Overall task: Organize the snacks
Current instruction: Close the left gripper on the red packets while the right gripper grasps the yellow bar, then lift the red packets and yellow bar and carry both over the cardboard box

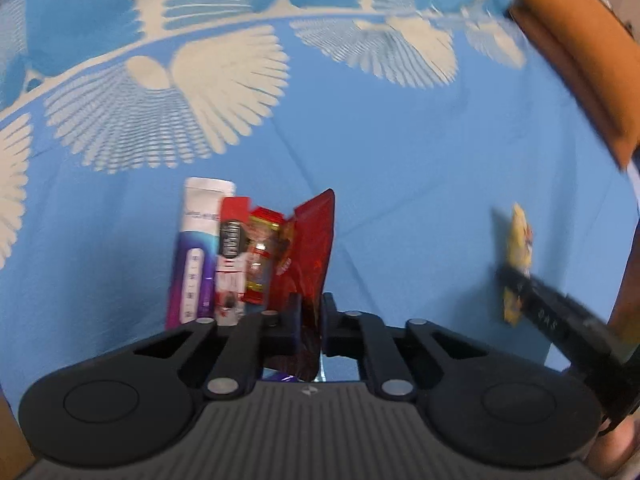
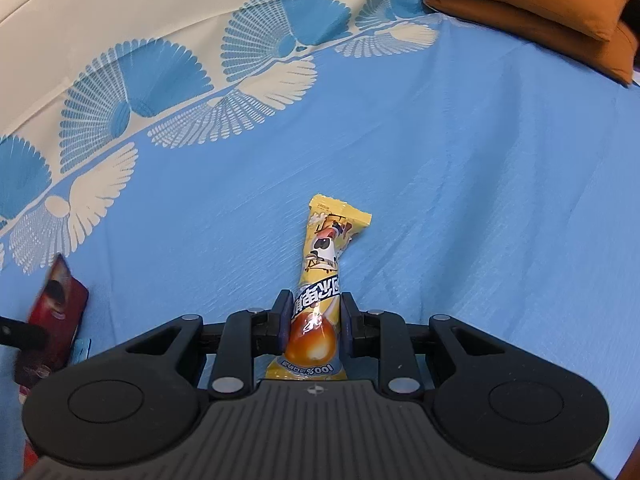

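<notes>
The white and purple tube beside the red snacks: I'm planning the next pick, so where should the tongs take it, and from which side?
Probably at the upper, white half of the white and purple tube, coming from its open left side. It is long and narrow, so close across its width. Its right side is crowded by the small red packets, and the left tongs already hold the red pouch.

Bed covered by blue sheet with cream fan/feather print band across upper left of frame, cream beyond. Two stacked orange cushions on sheet, upper right corner. Left wrist view, lower center: white-purple packet, red-white packet, small red-gold packet in a tight row on sheet.
</notes>
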`<state>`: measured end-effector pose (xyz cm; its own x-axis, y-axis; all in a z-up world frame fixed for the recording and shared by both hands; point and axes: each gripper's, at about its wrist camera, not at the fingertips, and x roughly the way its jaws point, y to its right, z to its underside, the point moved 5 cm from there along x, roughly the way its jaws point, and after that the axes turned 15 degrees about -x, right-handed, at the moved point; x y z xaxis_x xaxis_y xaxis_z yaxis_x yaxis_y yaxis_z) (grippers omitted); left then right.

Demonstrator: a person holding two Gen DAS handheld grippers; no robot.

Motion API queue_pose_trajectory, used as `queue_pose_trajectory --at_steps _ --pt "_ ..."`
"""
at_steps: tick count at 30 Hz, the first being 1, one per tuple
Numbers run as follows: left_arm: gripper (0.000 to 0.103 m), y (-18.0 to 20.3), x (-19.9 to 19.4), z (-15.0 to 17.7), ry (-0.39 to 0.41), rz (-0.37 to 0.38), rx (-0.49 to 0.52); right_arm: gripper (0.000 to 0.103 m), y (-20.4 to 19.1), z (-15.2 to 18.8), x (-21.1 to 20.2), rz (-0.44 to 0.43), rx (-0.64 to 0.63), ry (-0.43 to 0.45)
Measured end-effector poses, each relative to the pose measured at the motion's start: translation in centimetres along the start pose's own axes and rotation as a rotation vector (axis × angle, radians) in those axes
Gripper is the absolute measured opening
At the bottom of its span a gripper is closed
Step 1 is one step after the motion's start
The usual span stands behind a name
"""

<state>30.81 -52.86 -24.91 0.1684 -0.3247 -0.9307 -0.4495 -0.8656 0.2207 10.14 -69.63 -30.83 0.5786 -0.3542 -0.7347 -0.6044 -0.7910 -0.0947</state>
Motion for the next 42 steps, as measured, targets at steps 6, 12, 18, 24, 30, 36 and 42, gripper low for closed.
queue_pose_trajectory --at_steps 6,12,18,24,30,36,42 --pt "0.006 -1.9 -2.9 -0.1 0.018 0.083 -0.078 0.027 0.8 -0.1 -1.8 -0.033 0.044 0.03" --pt "0.005 -2.5 -7.5 1.1 0.051 0.156 -0.132 0.027 0.7 -0.1 -4.5 -0.079 0.115 0.055" --pt "0.005 -3.8 -11.4 2.3 0.088 0.173 -0.153 0.027 -1.3 0.2 -7.5 -0.136 0.134 0.072" --pt "0.005 -5.8 -16.2 4.0 0.124 0.195 -0.19 0.027 -3.5 0.4 -11.1 -0.196 0.145 0.077" --pt "0.005 -8.4 -22.7 6.5 0.185 0.222 -0.2 0.027 -6.9 0.4 -15.9 -0.246 0.091 0.103" --pt "0.005 -12.2 -28.8 9.7 0.251 0.236 -0.231 0.027 -11.9 1.0 -21.2 -0.301 -0.004 0.134" --pt "0.005 -17.1 -33.2 13.7 0.281 0.246 -0.286 0.027 -18.0 2.4 -25.9 -0.402 -0.081 0.118"
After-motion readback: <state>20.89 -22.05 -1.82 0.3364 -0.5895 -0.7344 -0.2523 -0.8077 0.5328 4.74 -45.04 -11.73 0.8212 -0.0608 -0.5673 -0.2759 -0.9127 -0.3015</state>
